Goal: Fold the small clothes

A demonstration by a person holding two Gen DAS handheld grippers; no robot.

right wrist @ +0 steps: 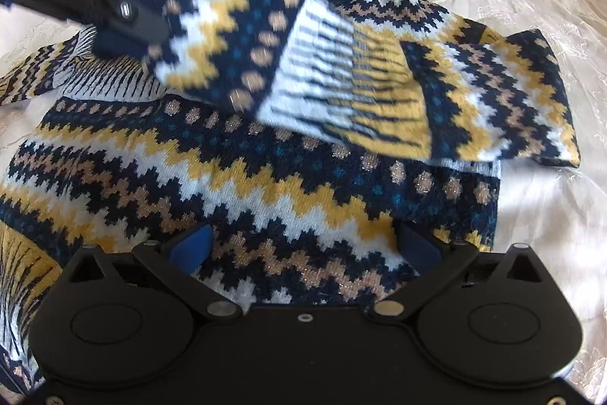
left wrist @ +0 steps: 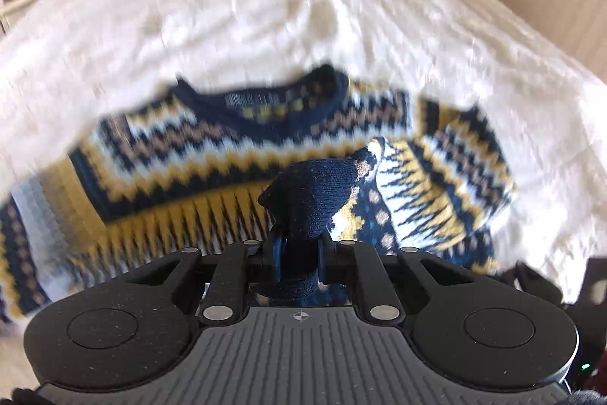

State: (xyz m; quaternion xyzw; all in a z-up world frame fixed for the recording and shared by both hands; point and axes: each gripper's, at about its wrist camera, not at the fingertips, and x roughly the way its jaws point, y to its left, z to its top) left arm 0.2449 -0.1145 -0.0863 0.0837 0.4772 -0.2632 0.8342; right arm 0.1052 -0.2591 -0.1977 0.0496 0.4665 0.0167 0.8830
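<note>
Left tool, seen from its own wrist camera, is clenched on the navy cuff of the sweater's sleeve, the knit bunched between its blue pads. That sleeve runs off to the right and away, back toward the shoulder; the sweater lies flat on the white bed just ahead and below.

From the right wrist camera, the right tool is released, jaws spread wide just above the sweater's body, nothing between them. Its hem is nearest. The lifted sleeve crosses overhead, its long axis slanting from upper left, where the left tool holds it, down to the right. No containers are in sight.
</note>
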